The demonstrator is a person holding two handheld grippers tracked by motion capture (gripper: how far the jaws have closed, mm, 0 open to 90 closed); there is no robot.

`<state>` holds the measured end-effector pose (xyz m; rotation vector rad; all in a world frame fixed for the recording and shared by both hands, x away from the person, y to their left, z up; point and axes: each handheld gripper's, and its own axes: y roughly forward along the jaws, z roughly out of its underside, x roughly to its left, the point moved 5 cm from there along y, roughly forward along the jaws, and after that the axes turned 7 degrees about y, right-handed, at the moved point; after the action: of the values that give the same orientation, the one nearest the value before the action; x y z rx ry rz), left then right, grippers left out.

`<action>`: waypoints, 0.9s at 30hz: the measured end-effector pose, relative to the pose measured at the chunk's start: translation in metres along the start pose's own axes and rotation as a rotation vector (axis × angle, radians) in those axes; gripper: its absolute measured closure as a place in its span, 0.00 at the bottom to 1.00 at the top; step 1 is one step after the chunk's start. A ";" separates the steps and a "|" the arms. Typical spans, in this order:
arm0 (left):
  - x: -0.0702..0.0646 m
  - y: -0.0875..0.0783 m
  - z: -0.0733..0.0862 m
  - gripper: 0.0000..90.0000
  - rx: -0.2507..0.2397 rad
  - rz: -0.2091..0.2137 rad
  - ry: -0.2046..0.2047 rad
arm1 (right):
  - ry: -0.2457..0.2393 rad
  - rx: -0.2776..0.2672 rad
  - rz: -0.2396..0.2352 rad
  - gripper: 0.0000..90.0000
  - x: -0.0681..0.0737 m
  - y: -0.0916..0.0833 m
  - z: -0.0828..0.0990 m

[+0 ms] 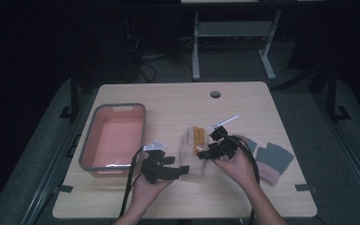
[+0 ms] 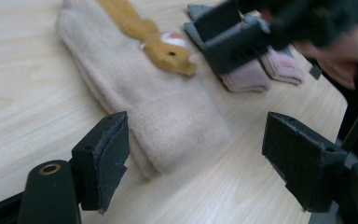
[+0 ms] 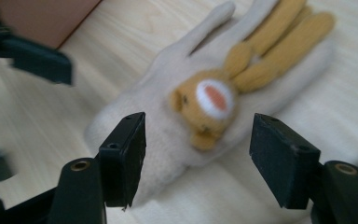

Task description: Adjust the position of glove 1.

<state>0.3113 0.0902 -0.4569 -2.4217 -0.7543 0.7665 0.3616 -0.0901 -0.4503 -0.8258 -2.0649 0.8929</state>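
Over cream glove [image 3: 168,135], L gripper [image 2: 196,154] & R gripper [image 3: 198,158] both wide open, holding nothing.

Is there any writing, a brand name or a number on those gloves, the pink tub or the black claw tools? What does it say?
No readable text in any view.
Cream glove: its yellow animal face is a picture, no letters.
Grey and pink gloves: no label visible.
Pink tub: plain walls, no print.
Left gripper and right gripper, both open: plain black, no markings.
Wooden table: bare, no sign.
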 end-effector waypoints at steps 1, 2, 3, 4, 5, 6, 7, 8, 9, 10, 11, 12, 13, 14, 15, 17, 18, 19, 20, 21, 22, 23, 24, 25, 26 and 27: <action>0.004 0.003 0.000 0.26 0.012 0.002 -0.019 | 0.011 -0.001 -0.013 0.40 0.000 0.001 0.002; 0.007 0.005 -0.001 0.26 0.021 -0.002 -0.036 | 0.016 -0.002 -0.024 0.40 0.001 0.003 0.004; 0.011 0.008 -0.001 0.26 0.031 0.003 -0.054 | 0.020 0.005 -0.034 0.40 0.001 0.005 0.006; 0.012 0.010 -0.001 0.27 0.037 0.005 -0.072 | 0.023 0.015 -0.033 0.40 0.001 0.008 0.008; 0.015 0.014 0.000 0.27 0.052 0.008 -0.095 | 0.030 0.013 -0.033 0.40 0.000 0.011 0.011; 0.015 0.014 0.000 0.29 0.052 0.008 -0.095 | 0.043 0.007 -0.040 0.42 0.000 0.012 0.012; 0.017 0.017 0.001 0.30 0.067 0.012 -0.109 | 0.061 0.005 -0.049 0.42 -0.001 0.012 0.013; 0.017 0.017 0.001 0.30 0.067 0.012 -0.109 | 0.061 0.005 -0.049 0.42 -0.001 0.012 0.013; 0.018 0.019 0.001 0.30 0.074 0.009 -0.112 | 0.090 -0.004 -0.062 0.43 -0.003 0.012 0.016; 0.019 0.020 0.002 0.30 0.077 0.010 -0.123 | 0.090 -0.004 -0.062 0.43 -0.003 0.012 0.016; 0.021 0.023 0.003 0.30 0.088 0.007 -0.138 | 0.117 -0.019 -0.089 0.44 -0.004 0.013 0.018; 0.021 0.023 0.003 0.31 0.088 0.007 -0.138 | 0.117 -0.019 -0.089 0.44 -0.004 0.013 0.018; 0.022 0.024 0.003 0.31 0.093 0.007 -0.144 | 0.117 -0.030 -0.095 0.44 -0.005 0.014 0.019; 0.022 0.025 0.003 0.32 0.096 0.002 -0.155 | 0.119 -0.038 -0.097 0.44 -0.005 0.015 0.021; 0.024 0.028 0.004 0.34 0.108 0.000 -0.161 | 0.128 -0.034 -0.086 0.44 -0.007 0.019 0.025; 0.026 0.031 0.005 0.38 0.123 0.011 -0.165 | 0.155 -0.045 -0.105 0.44 -0.010 0.023 0.028; 0.026 0.033 0.006 0.39 0.132 0.012 -0.169 | 0.168 -0.049 -0.113 0.44 -0.011 0.025 0.030; 0.026 0.033 0.006 0.40 0.132 0.012 -0.169 | 0.182 -0.052 -0.124 0.45 -0.012 0.026 0.031; 0.027 0.034 0.007 0.40 0.141 0.010 -0.165 | 0.182 -0.052 -0.124 0.45 -0.012 0.026 0.031; 0.027 0.036 0.007 0.41 0.141 0.005 -0.171 | 0.190 -0.053 -0.134 0.45 -0.013 0.027 0.032; 0.028 0.037 0.007 0.41 0.149 0.007 -0.167 | 0.207 -0.048 -0.146 0.45 -0.013 0.029 0.033; 0.029 0.038 0.008 0.43 0.151 0.006 -0.176 | 0.215 -0.044 -0.151 0.45 -0.014 0.030 0.034; 0.029 0.038 0.008 0.43 0.149 0.009 -0.180 | 0.215 -0.044 -0.151 0.45 -0.014 0.030 0.034; 0.030 0.039 0.007 0.45 0.145 0.006 -0.179 | 0.228 -0.044 -0.158 0.45 -0.014 0.030 0.035; 0.030 0.039 0.007 0.47 0.145 0.006 -0.179 | 0.234 -0.042 -0.161 0.46 -0.014 0.031 0.036; 0.030 0.039 0.007 0.47 0.146 0.008 -0.172 | 0.234 -0.042 -0.161 0.46 -0.014 0.031 0.036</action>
<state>0.3414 0.0826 -0.4959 -2.2503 -0.7265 1.0067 0.3485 -0.0955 -0.4980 -0.7366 -1.9188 0.6355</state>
